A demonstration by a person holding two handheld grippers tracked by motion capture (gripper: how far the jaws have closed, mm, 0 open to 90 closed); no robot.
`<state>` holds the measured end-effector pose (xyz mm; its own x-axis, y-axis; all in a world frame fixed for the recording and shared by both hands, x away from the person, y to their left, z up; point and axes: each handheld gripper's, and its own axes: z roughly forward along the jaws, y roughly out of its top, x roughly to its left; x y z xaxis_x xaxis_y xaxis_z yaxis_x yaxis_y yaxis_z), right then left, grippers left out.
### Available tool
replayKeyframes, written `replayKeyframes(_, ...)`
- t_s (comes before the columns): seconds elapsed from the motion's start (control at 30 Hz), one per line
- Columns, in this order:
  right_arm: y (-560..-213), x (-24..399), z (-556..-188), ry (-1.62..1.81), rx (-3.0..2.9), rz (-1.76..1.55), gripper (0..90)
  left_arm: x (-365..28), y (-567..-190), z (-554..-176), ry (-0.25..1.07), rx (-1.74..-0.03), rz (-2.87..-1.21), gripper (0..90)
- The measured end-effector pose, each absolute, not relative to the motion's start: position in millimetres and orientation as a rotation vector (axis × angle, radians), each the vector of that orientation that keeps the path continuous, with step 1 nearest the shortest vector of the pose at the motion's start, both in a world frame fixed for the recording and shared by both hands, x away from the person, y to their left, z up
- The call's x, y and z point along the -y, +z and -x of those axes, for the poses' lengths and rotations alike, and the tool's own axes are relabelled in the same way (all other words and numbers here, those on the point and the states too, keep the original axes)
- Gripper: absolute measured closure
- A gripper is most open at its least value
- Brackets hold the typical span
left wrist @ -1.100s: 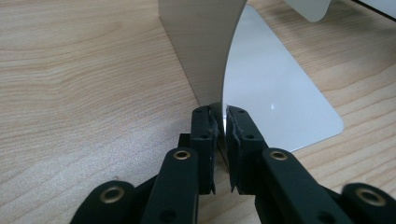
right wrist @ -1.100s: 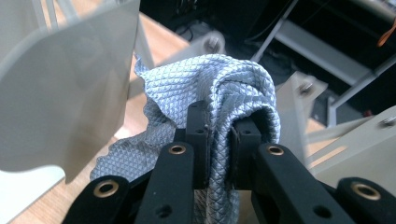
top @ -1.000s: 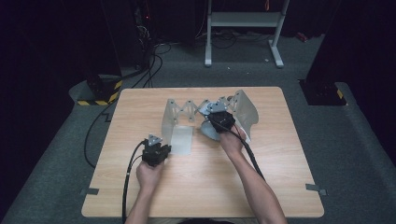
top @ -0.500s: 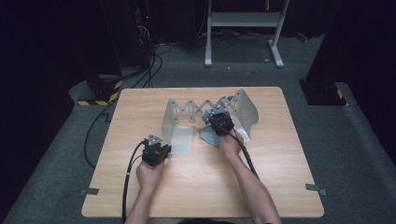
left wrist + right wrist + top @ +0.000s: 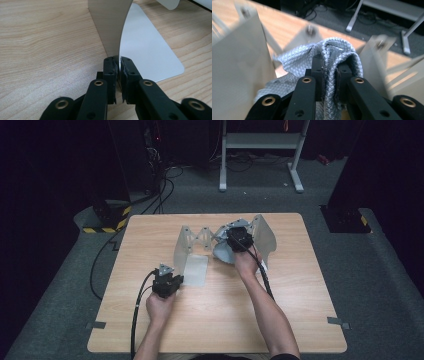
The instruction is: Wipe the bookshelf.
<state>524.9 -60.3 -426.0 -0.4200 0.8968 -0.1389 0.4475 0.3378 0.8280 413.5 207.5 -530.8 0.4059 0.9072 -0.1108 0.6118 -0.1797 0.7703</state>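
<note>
The left tool (image 5: 118,72) is squeezed shut on the bottom edge of a thin grey panel (image 5: 110,25) that stands up from the desk (image 5: 300,300). That panel is one end of a fold-out rack (image 5: 187,245) with a zigzag arm between its two end panels. The right tool (image 5: 329,75) is pinched shut on a bunch of grey quilted cloth (image 5: 337,52) and holds it up in the gap between the rack's panels, near the far side of the desk.

It looks like the cloth is going onto or into the rack. To do it well, the left tool should keep holding its panel firm so the rack does not slide or tip. The right tool should move slowly and lift the cloth over the zigzag arm so it does not catch on it. It should let go only once the cloth sits where it belongs.

The desk is light wood. It stands on grey carpet (image 5: 380,270) in a dark room. Black cables (image 5: 160,185) lie on the floor behind it, next to a white metal stand (image 5: 260,140).
</note>
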Motion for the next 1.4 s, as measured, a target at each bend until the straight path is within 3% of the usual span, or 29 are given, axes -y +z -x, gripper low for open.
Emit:
replayKeyframes(0.27,-416,57,-525,0.958,-1.979,-1.136,81.4,-207,-531,-413,0.488,-1.298,-1.897,82.8)
replayKeyframes(0.7,-474,49,-541,0.871,-2.110,-1.261,81.8,-208,-531,-414,0.484,-1.299,-1.892,82.9)
replayKeyframes(1.17,-494,48,-553,0.813,-2.220,-1.336,81.1,-208,-531,-414,0.479,-1.300,-1.890,82.8)
replayKeyframes(1.4,-466,50,-545,0.931,-2.170,-1.275,81.5,-208,-531,-414,0.474,-1.300,-1.887,82.8)
